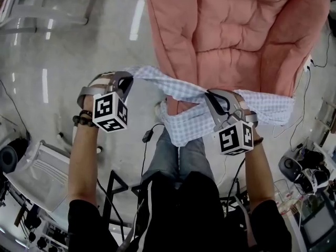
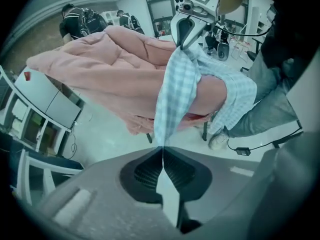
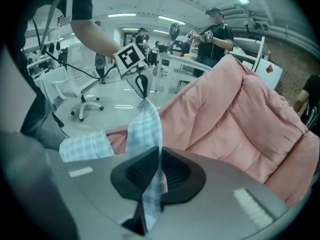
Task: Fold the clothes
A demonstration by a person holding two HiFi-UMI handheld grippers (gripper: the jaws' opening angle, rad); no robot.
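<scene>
A light blue checked garment (image 1: 181,91) is stretched in the air between my two grippers, in front of a pink padded chair (image 1: 236,30). My left gripper (image 1: 127,77) is shut on its left end. My right gripper (image 1: 211,96) is shut on it near the middle, and the rest lies to the right (image 1: 270,108) and hangs down (image 1: 184,127). In the left gripper view the checked garment (image 2: 175,91) runs from my left gripper (image 2: 162,147) up to my right gripper (image 2: 183,41). In the right gripper view the checked garment (image 3: 145,126) enters my right gripper (image 3: 159,150) and reaches my left gripper (image 3: 144,90).
The pink chair (image 2: 110,59) fills the space behind the cloth. The person's legs (image 1: 178,156) stand just below it. A white cart (image 1: 37,172) is at the lower left, cables and equipment (image 1: 302,169) at the lower right. An office chair (image 3: 82,96) and people stand further off.
</scene>
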